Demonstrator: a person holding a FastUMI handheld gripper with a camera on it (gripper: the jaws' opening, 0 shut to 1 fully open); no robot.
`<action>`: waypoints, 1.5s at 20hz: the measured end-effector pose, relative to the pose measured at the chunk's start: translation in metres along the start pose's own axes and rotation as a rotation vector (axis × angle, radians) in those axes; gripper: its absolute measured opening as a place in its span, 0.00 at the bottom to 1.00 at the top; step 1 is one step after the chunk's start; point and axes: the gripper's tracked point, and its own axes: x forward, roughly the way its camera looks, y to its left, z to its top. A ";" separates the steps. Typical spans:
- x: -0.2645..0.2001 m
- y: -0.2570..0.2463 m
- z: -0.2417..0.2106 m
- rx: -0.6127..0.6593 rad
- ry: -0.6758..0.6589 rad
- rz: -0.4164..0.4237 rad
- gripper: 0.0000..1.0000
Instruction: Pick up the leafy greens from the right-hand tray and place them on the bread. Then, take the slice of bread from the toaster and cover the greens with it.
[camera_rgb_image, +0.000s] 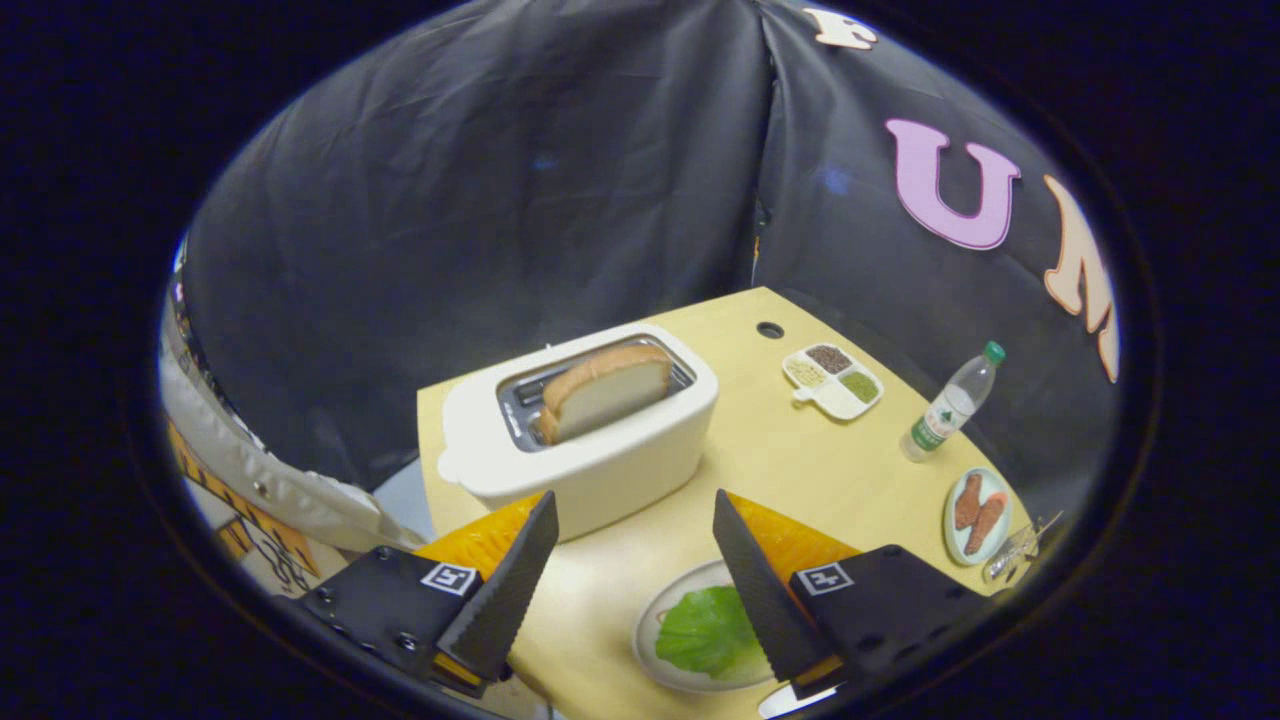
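Hovering tool (635, 515) spread, empty | toaster (590, 440) with bread slice (605, 390) ahead | greens (710, 630) on plate (650, 620) below

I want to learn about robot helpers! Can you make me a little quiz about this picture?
1. True or false: the slice of bread sticks up out of the toaster.
2. What lies on the plate between the open fingers of the tool? A) greens B) carrots C) cheese
3. Fill in: the bottle has a ____ cap.

Key: 1 true. 2 A, the leafy greens. 3 green.
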 end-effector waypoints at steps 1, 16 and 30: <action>0.003 0.003 0.007 0.013 -0.004 0.007 1.00; 0.059 0.014 0.052 0.324 0.007 0.014 0.94; 0.069 0.027 0.051 0.424 0.061 0.075 0.16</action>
